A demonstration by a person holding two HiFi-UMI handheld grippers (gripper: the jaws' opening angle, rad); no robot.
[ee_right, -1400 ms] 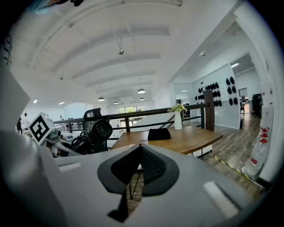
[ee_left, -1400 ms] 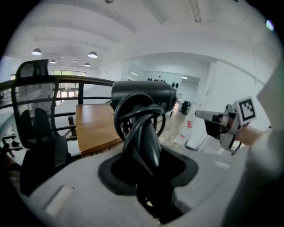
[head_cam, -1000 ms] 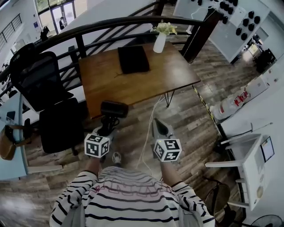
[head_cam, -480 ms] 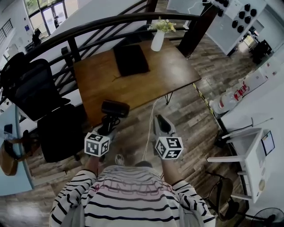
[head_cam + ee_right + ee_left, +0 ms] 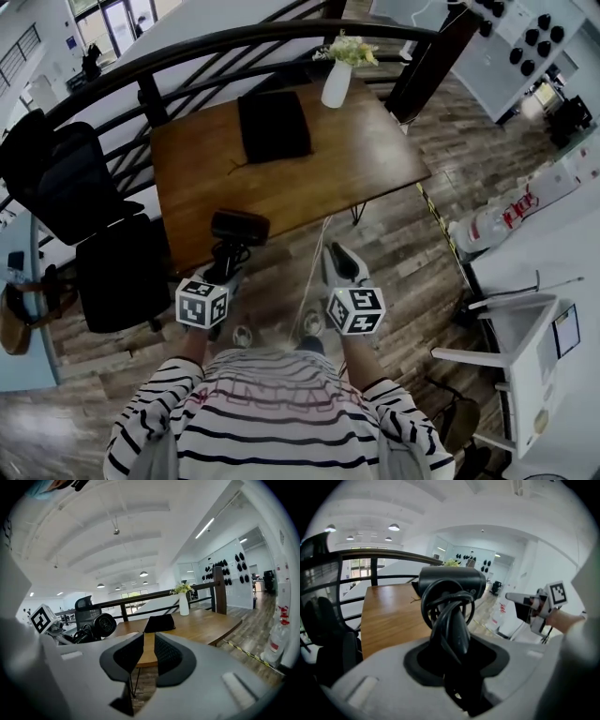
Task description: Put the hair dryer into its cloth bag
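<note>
The table stood ahead of the person, who was short of its near edge, so nothing could yet be set down on it. The bag lay flat and dark on the far half of the table, near the vase, well apart from both grippers; it would probably need its mouth lifted before anything could go in.

The dryer was off the table, carried in the air just in front of the near edge. The left gripper was clamped on its handle, with the barrel up and out past the jaws. The cord was looped round the handle, which seemed meant to keep it from trailing.

The right gripper was level with the left and to its right, aimed at the table. Its jaws were opening, a narrow gap between the pads and nothing in it, likely readied to take hold of the bag.
</note>
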